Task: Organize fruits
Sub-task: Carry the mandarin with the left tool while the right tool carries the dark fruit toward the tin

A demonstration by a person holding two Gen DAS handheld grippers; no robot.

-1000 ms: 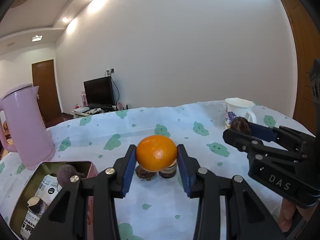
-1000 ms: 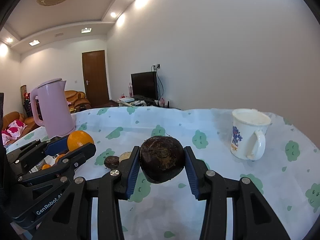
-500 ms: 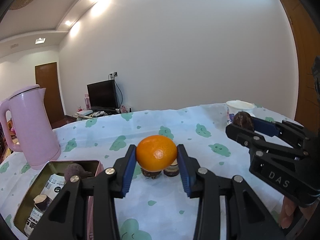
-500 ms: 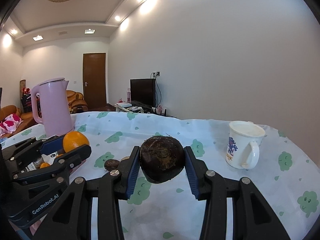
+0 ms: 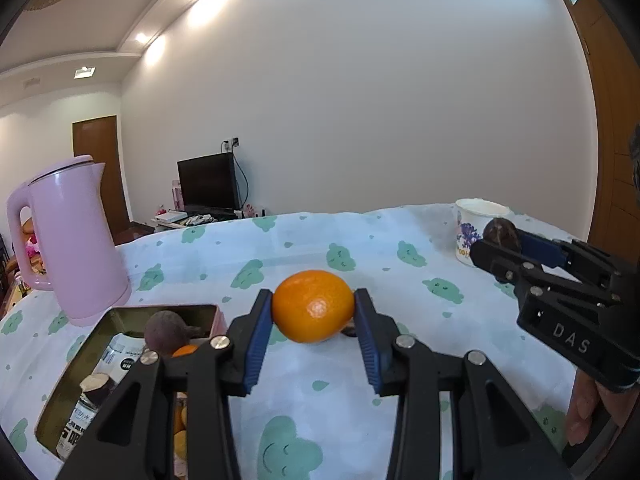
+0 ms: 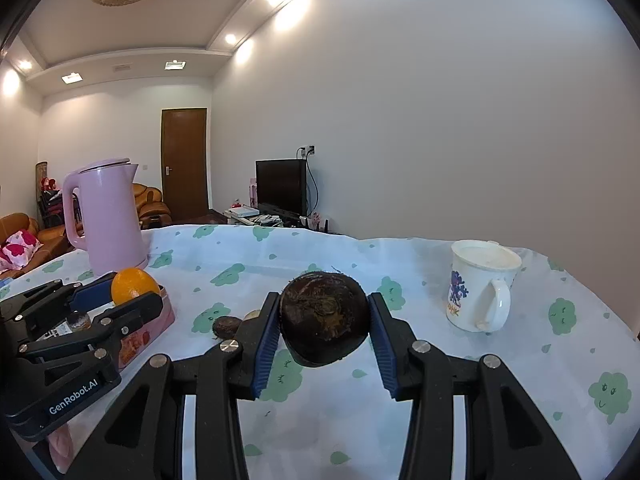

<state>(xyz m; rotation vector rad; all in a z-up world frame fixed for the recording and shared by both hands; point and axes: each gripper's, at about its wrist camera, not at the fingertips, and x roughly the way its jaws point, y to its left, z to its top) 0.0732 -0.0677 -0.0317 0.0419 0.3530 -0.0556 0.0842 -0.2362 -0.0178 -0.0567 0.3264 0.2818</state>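
Pink-sided metal tin (image 5: 120, 316) on your left already holds a dark round fruit (image 5: 164, 332) and some jars. Your left gripper (image 5: 313, 320) is clamped on the round orange (image 5: 313, 306) beside it; your right gripper (image 6: 323, 320) grips a dark brown rough fruit (image 6: 323, 314) mid-table. Two small fruits (image 6: 226, 326) are left on the cloth, so I'd guess you're roughly halfway.

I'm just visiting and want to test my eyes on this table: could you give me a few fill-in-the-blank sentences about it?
1. The left gripper is shut on an ____.
2. The right gripper holds a dark brown ____.
3. The tall kettle is coloured ____.
4. The mug stands ____ on the tablecloth.

Missing words: orange; fruit; pink; upright
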